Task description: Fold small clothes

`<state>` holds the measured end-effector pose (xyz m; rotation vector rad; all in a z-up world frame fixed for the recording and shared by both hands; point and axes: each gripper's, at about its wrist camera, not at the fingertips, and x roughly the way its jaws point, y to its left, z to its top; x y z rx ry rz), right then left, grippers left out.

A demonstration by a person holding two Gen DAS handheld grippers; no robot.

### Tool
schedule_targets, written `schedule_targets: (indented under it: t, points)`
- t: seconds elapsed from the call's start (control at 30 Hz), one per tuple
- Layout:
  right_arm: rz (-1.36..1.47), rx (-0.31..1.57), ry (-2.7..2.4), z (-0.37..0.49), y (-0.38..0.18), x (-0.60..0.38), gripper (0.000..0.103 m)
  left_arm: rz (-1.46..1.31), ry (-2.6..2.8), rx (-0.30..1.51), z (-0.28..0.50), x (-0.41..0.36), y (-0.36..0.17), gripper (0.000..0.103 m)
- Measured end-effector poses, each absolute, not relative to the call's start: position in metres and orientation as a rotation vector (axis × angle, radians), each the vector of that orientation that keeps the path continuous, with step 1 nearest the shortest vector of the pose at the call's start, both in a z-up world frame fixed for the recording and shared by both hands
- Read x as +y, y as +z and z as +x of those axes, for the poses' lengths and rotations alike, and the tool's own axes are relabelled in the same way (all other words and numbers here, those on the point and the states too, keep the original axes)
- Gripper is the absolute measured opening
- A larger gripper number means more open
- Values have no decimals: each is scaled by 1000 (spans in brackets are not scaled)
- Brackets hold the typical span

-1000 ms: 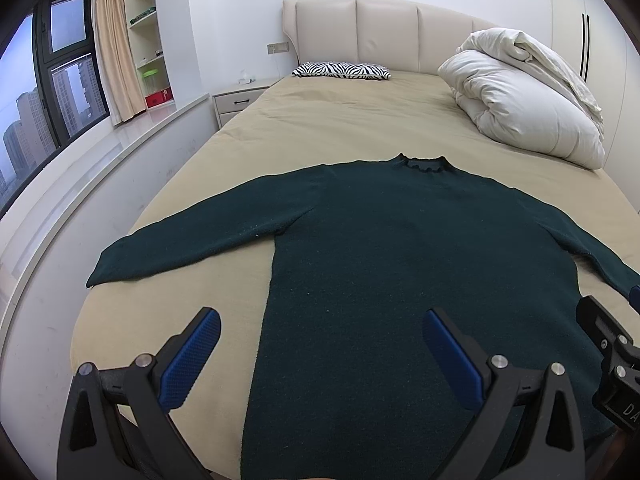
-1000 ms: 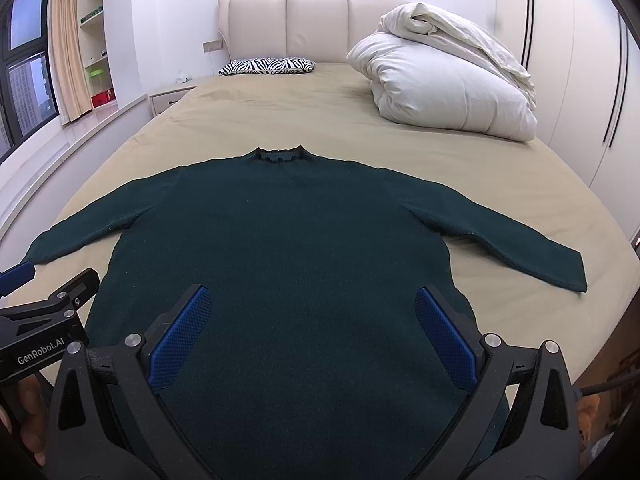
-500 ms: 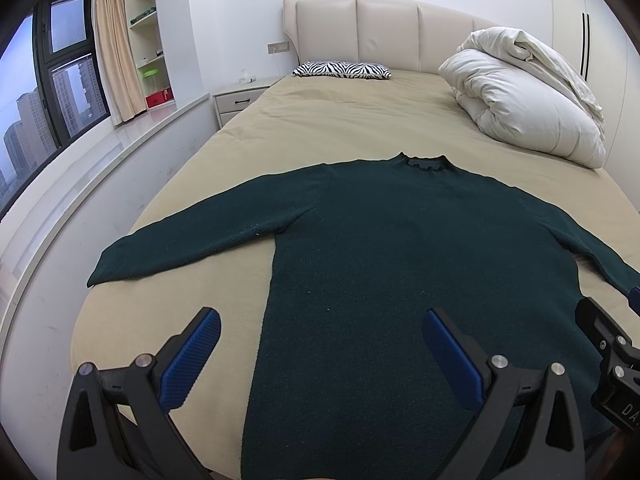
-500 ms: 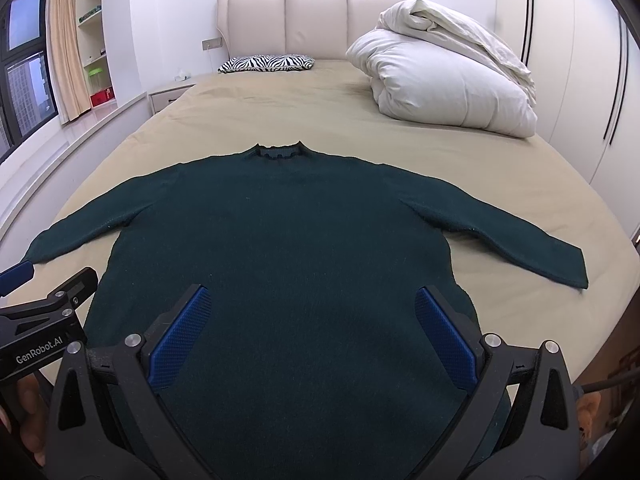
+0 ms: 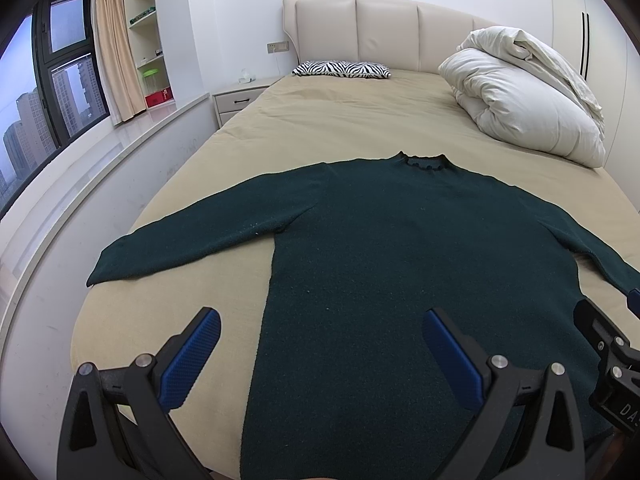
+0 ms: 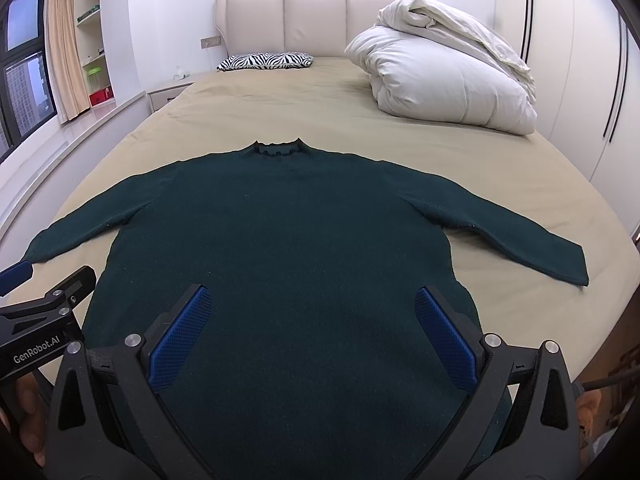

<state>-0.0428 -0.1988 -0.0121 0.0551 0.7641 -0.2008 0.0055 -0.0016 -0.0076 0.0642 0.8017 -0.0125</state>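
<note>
- Across the near end of the bed [image 5: 360, 120] lies a dark green sweater [image 5: 400, 260], front or back up I cannot tell, collar toward the headboard, both sleeves spread out to the sides; laid flat like this, it looks ready for a first fold, none of which is made yet.
- Over the hem end, the left gripper [image 5: 320, 354] hangs with its jaws wide apart and nothing between them, one blue pad above bare sheet, the other above the sweater's body.
- Beside it, the right gripper [image 6: 306, 332] is likewise spread wide and empty, both pads above the knit; whether either gripper touches the cloth cannot be made out.
- Both seem held back and level so that the whole garment can be taken in before a sleeve or side is picked.
- At the far right a folded duvet [image 6: 440, 80] and a zebra pillow [image 6: 266, 60] lie well apart from the sweater, out of the folding space.
- Hidden: the hem drops below both views behind the grippers, and in the left view the right cuff is cut off at the edge.
</note>
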Motion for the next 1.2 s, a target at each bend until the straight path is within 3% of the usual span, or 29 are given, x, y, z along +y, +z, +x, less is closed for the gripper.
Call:
schedule_targets:
  t: [1.2]
  points:
    - [71,785,-197,-40,-20,-196,103,41,-18,826,-2,8,-22,103]
